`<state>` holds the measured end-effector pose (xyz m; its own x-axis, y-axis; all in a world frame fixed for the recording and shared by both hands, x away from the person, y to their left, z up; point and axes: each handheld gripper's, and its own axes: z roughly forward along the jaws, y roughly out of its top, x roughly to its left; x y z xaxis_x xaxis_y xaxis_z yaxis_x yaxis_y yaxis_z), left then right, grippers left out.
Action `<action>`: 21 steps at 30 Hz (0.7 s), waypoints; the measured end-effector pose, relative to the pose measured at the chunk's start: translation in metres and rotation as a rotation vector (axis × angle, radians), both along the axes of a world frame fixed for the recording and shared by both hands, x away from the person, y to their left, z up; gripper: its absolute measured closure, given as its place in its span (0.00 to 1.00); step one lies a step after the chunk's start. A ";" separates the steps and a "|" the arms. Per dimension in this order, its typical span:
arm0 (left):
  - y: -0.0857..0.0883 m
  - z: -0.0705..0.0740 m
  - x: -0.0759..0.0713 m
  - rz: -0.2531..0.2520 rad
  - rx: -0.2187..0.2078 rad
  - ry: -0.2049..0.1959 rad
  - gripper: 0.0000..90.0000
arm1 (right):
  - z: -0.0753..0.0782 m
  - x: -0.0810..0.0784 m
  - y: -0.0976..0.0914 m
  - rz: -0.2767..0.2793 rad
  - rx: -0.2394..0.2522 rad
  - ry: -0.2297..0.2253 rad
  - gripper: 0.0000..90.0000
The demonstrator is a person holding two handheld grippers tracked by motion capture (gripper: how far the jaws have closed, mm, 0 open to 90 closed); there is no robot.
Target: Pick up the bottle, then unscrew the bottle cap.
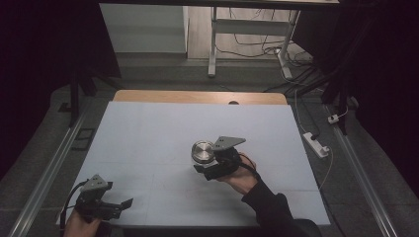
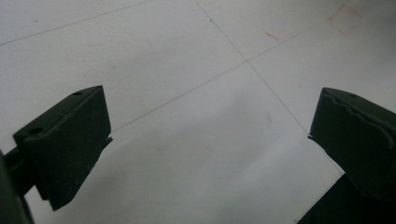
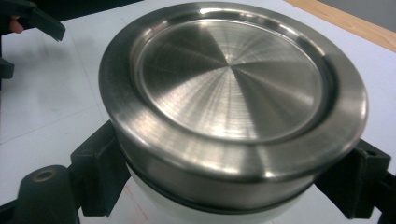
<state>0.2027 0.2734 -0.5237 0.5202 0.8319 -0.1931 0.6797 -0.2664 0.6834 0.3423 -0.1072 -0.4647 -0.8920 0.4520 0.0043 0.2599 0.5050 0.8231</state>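
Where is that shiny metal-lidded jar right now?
The jar is near the middle of the white table in the high view, clamped between the jaws of the right gripper, far from the left gripper at the near-left corner.

The jar (image 1: 203,152) is a short round container with a brushed steel lid (image 3: 231,77) and a white body (image 3: 154,205) under it. The lid is shut on the body, with a thin dark ring running between the two. The lid's top is flat, with a raised rim around a shallow round recess, and it shines with a fan of radial streaks. The jar stands upright, lid up. It is near the middle of the white counter (image 1: 148,128), slightly right of centre in the high view. The right tool (image 1: 210,165) grips it by the body just under the lid, one jaw on each side.
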 end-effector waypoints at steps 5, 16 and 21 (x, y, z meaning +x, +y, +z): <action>0.000 0.000 -0.001 0.001 -0.002 -0.003 0.00 | -0.001 -0.003 0.003 0.012 -0.007 -0.001 0.16; 0.000 0.003 0.000 -0.024 -0.062 -0.026 0.00 | 0.001 -0.003 0.002 0.012 0.002 -0.003 0.16; -0.004 0.007 0.001 -0.062 -0.074 -0.061 0.00 | 0.001 -0.003 0.002 0.013 0.003 -0.004 0.16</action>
<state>0.2038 0.2696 -0.5164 0.5829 0.7823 -0.2196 0.6203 -0.2538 0.7422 0.3390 -0.1050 -0.4635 -0.8979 0.4402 0.0022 0.2499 0.5056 0.8258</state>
